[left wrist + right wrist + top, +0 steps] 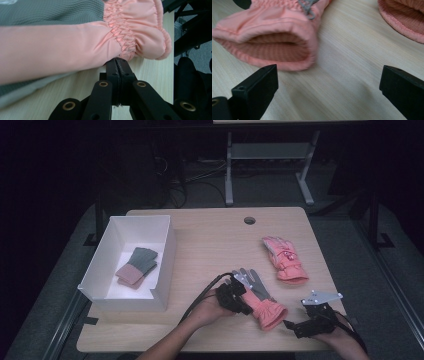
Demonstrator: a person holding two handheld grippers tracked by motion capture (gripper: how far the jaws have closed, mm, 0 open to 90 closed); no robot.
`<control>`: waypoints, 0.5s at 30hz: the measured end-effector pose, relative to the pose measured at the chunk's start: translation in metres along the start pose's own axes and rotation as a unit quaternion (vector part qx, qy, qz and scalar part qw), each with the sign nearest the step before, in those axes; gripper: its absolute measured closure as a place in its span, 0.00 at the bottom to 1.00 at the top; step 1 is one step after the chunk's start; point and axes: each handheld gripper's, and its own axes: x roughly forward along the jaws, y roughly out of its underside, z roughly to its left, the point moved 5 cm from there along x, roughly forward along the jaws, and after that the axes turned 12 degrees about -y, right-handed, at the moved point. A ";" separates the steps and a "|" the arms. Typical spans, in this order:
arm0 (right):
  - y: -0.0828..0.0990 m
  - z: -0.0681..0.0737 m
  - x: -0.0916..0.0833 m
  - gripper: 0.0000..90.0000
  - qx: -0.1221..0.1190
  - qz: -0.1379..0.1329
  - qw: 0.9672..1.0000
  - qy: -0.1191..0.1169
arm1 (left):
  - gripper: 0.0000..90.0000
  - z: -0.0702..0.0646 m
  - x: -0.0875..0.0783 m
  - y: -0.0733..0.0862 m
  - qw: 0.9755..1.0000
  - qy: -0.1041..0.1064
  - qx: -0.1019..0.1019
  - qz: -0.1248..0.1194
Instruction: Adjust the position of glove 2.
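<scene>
Your left gripper [117,65] has its jaws pressed together, tips at the lower edge of the near glove [75,42], just under its gathered cuff; whether any fabric is pinched between them cannot be told. In the high view that gripper [240,296] sits against the glove's left side, with the glove [262,301] lying palm up on the table [210,240], grey palm toward the far side, pink cuff toward you.

Your right gripper [328,80] stands with jaws wide apart and nothing between them, facing the open cuff of the near glove [269,37]. In the high view it [300,325] rests at the table's near right corner, just beside that cuff.

The second pink glove [284,260] lies further back and to the right, apart from the first. A white box [167,255] on the left holds a folded grey and pink pair [136,266].
</scene>
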 end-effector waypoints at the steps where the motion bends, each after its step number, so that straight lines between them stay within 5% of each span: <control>1: 0.000 0.000 0.000 0.02 -0.001 0.001 1.000 -0.001 | 0.99 0.000 0.001 -0.001 1.000 -0.001 0.001 -0.002; 6: 0.001 0.000 0.001 0.02 -0.001 0.000 1.000 -0.006 | 0.95 0.000 -0.003 0.002 1.000 -0.009 0.001 -0.003; 15: -0.003 0.002 -0.001 0.02 0.002 0.005 1.000 -0.005 | 0.61 0.008 -0.028 0.033 0.999 -0.053 0.005 -0.005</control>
